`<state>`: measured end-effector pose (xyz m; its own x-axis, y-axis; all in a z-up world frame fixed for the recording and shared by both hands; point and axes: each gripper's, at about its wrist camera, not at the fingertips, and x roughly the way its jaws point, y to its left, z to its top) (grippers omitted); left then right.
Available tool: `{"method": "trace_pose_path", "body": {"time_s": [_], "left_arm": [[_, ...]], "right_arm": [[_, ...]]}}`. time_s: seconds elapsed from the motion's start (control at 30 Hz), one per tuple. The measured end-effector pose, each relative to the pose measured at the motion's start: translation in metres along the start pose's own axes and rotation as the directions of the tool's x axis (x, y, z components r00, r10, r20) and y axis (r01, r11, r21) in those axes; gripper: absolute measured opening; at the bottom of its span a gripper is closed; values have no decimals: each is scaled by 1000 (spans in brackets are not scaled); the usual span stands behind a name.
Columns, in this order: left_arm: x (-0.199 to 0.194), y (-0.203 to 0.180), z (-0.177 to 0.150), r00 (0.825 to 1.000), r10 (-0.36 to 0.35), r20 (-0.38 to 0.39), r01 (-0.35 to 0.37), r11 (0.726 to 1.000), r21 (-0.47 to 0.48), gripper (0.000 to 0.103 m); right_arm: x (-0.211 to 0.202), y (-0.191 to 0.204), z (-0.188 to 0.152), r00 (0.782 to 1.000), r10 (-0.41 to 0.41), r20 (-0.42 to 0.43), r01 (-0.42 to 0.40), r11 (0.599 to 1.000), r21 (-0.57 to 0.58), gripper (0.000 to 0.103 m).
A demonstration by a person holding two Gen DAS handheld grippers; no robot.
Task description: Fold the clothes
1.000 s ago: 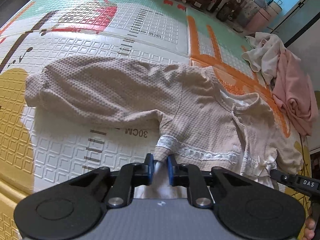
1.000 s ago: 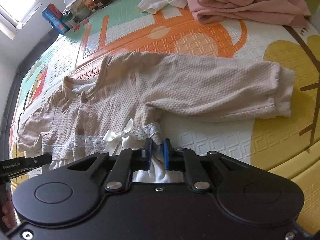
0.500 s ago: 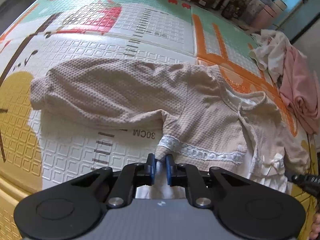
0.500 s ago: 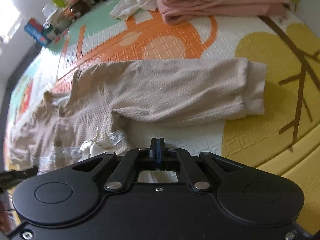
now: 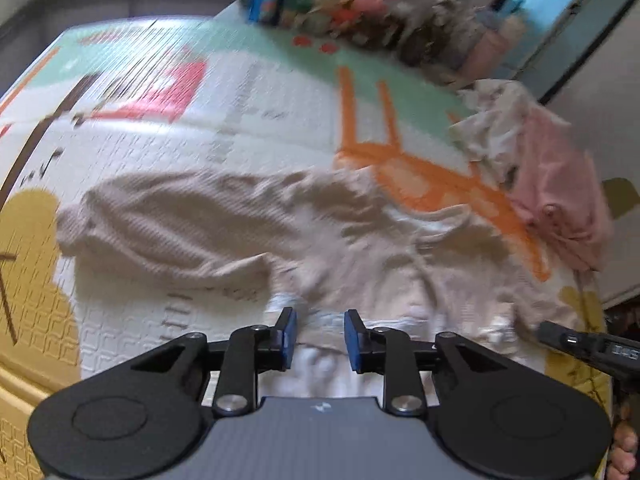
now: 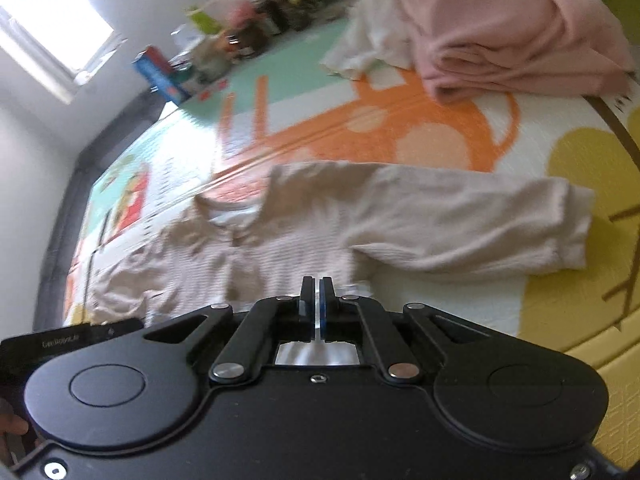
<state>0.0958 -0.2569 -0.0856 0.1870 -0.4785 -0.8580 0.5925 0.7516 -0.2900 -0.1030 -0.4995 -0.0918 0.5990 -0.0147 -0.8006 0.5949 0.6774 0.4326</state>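
Two sleeves of the beige top (image 5: 320, 232) lie spread out to either side on the play mat (image 5: 132, 320), with the body of the garment in the middle and its white lace hem nearest the tongs. The top lies open, not folded; the neckline points away from both cameras.

The left tongs (image 5: 320, 336) stand apart, their blue tips on either side of the hem, with white cloth showing between and below them but not pinched. The right tongs (image 6: 316, 304) have their tips pressed together; a pale sliver shows between the pads, but the blur makes it impossible to say whether that is cloth or light, so a grip on the hem cannot be confirmed.

Both views are smeared, which suggests the tools are moving. Judging by the layout, a fold of the hem up toward the collar, or of a sleeve across the chest, would suit. For that to go well, each tool should bite the hem close to a side seam, take both layers, and travel level with the other so the cloth does not skew.

A pile of pink cloth (image 6: 500, 24) and a white cloth (image 6: 372, 44) sits well beyond the far sleeve (image 6: 480, 224), clear of the work.
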Motion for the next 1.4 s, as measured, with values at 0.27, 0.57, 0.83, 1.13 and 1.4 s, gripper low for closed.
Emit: {"method": "trace_pose_path", "body": {"time_s": [0.27, 0.57, 0.83, 1.13, 1.4], "left_arm": [[13, -39, -29, 995, -71, -66, 79, 989, 126, 35], [36, -25, -65, 984, -63, -167, 76, 994, 75, 35], [15, -26, -79, 981, -77, -176, 99, 988, 121, 38], [-12, -50, -66, 988, -119, -102, 136, 973, 185, 39], [-7, -71, -60, 986, -150, -73, 162, 964, 212, 38]], "right_arm": [[13, 34, -28, 998, 17, -68, -24, 995, -96, 2], [45, 25, -76, 980, -3, -198, -13, 997, -81, 2], [23, 19, -104, 966, 35, -254, -67, 991, -117, 4], [-19, 52, -62, 987, 70, -141, -97, 977, -192, 4], [-17, 80, -10, 995, 64, -81, -81, 972, -220, 4]]}}
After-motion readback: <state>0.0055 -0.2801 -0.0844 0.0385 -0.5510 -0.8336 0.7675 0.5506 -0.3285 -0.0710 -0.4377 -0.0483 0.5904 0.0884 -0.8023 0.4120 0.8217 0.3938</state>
